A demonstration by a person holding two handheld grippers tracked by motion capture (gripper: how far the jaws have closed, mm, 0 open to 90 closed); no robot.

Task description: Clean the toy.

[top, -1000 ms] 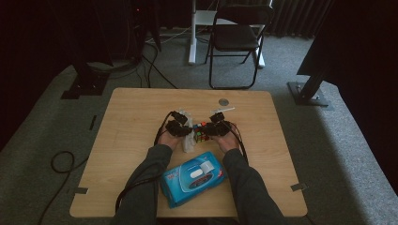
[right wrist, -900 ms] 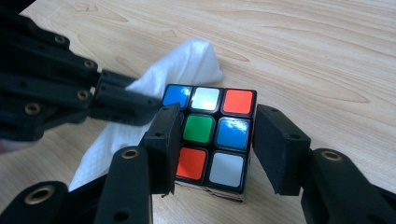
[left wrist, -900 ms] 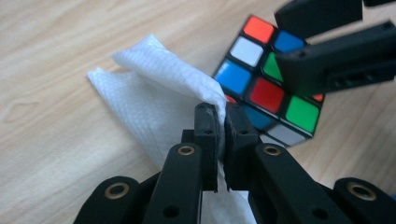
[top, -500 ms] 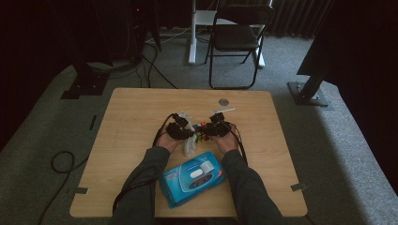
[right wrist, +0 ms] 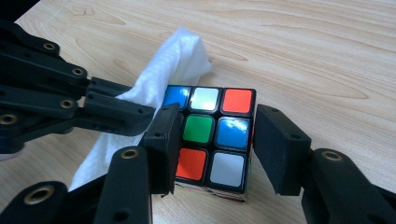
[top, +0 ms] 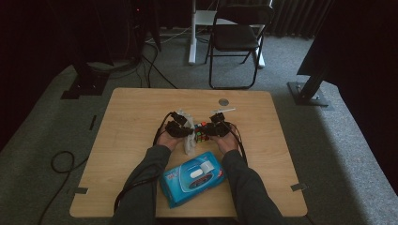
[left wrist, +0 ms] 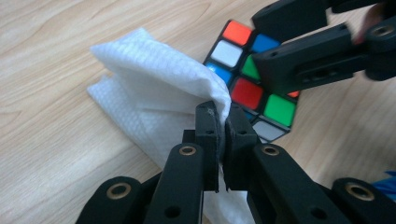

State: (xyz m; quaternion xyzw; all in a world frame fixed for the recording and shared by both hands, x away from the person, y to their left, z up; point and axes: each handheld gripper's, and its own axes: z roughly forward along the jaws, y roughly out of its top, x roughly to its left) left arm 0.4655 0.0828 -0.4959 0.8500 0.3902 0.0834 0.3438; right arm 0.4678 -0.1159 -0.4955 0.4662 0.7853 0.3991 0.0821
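The left gripper [left wrist: 222, 123] has its jaws pressed together on a fold of the white wipe [left wrist: 154, 98]; no gap shows between the pads apart from the cloth pinched there. In the left gripper view the wipe spreads from the jaws toward 10 o'clock and lies partly on the wooden table [left wrist: 56, 154]. Its upper edge rests against the side of the puzzle cube [left wrist: 247, 93].

The right gripper [right wrist: 212, 144] stands with its jaws on either side of the puzzle cube [right wrist: 212, 135], one pad at each side face. Whether the pads press on the cube or sit just off it cannot be told. The cube rests on the table. Its facing side shows blue, white and red in the top row, green and blue in the middle row, and red and white in the bottom row.

In the high view both grippers meet near the centre of the table [top: 136, 117]. The left gripper [top: 180, 127] sits at 9 o'clock from the cube [top: 202, 132], and the right gripper [top: 213, 129] at 3 o'clock. The wipe [top: 189, 138] hangs between the hands.

A blue wipes pack [top: 192, 180] lies at 6 o'clock from the cube, between the forearms. Its white lid flap faces up; the contents cannot be seen. A small round disc [top: 224, 101] lies at 12 o'clock, near the far edge.
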